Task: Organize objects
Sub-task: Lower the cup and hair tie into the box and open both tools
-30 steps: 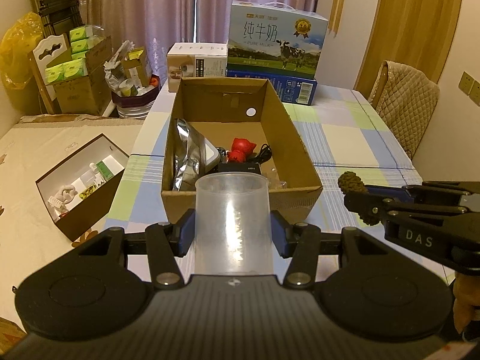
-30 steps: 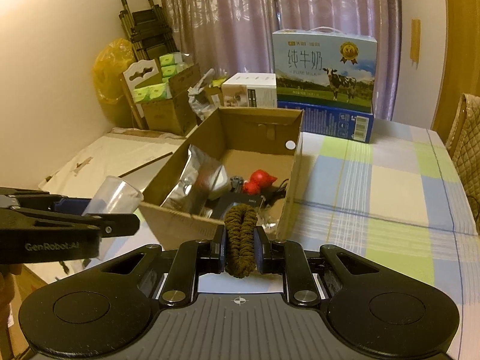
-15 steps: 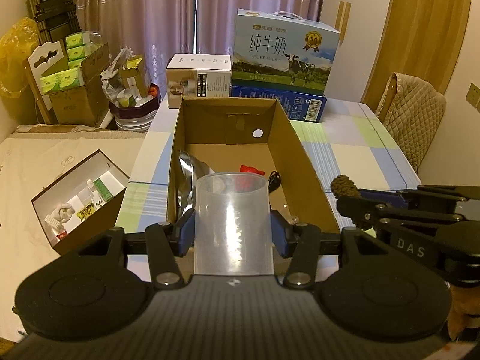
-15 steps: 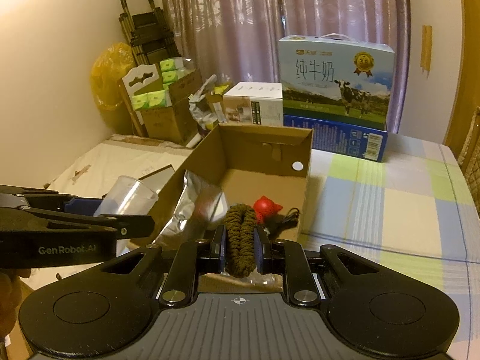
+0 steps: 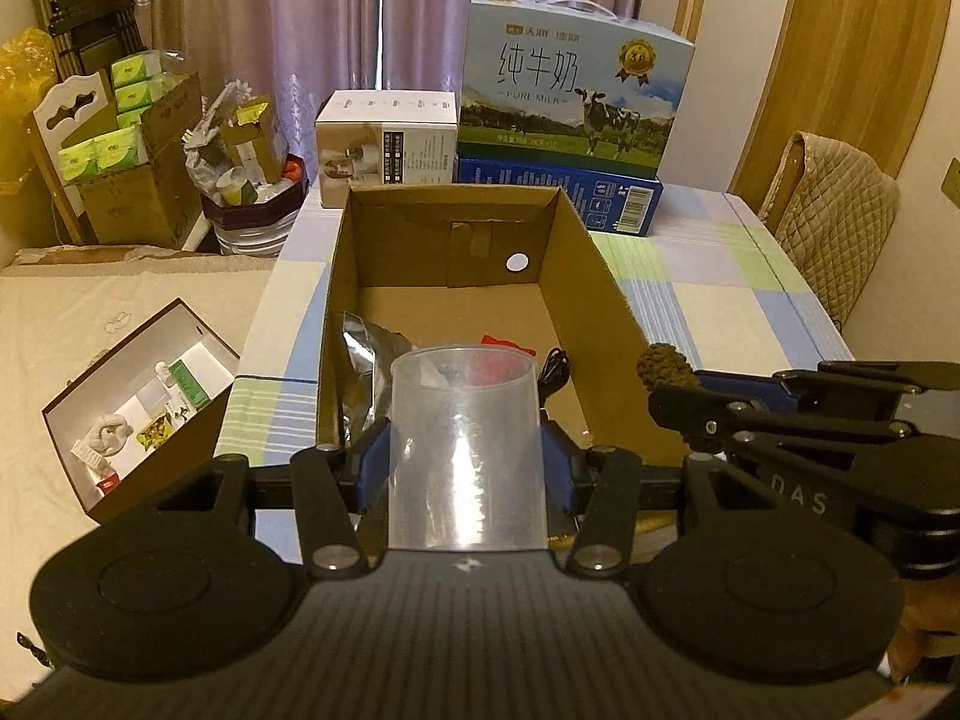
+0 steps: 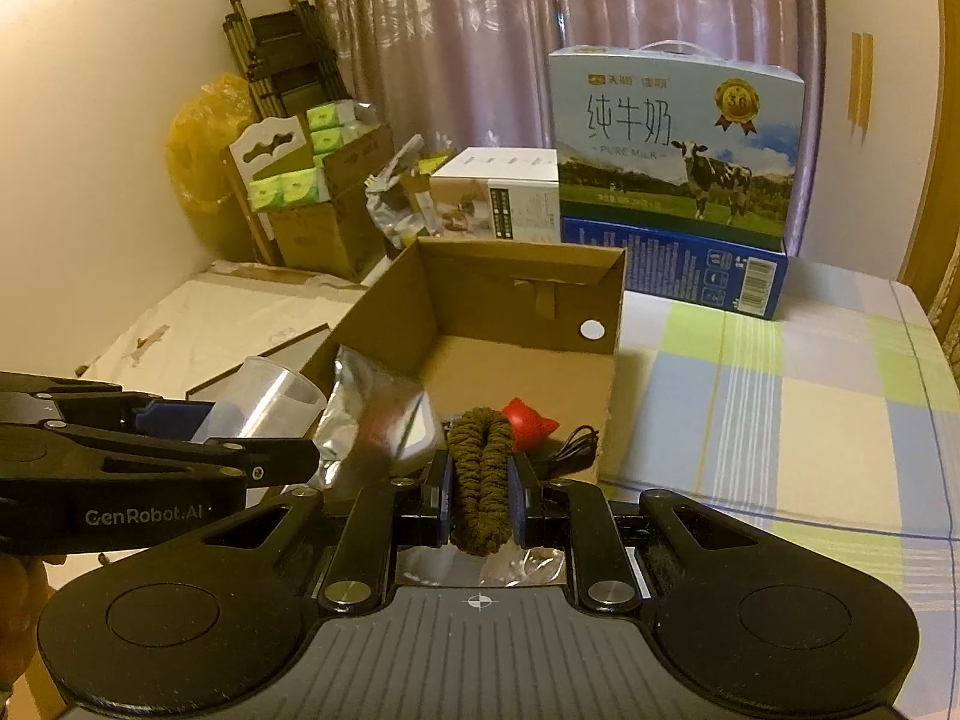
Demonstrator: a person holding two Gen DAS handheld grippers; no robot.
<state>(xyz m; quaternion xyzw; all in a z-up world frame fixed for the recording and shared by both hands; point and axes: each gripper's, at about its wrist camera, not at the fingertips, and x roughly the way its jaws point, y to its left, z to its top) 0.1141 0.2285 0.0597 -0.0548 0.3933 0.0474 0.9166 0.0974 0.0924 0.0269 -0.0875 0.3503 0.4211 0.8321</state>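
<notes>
My left gripper is shut on a clear plastic cup, held upright over the near end of the open cardboard box. My right gripper is shut on a loop of brown braided rope, also over the box's near end. In the left wrist view the right gripper shows at the right with the rope sticking out. The right wrist view shows the left gripper with the cup at the left. Inside the box lie a silver foil pouch, a red object and a black cable.
The box stands on a checked tablecloth. Behind it are a white carton and a milk carton stacked on a blue box. A padded chair stands at the right. On a lower surface at the left sits a small open box of items.
Both grippers have moved forward, from in front of the box's near wall to over its near end. The cup and the rope stay gripped as before.
</notes>
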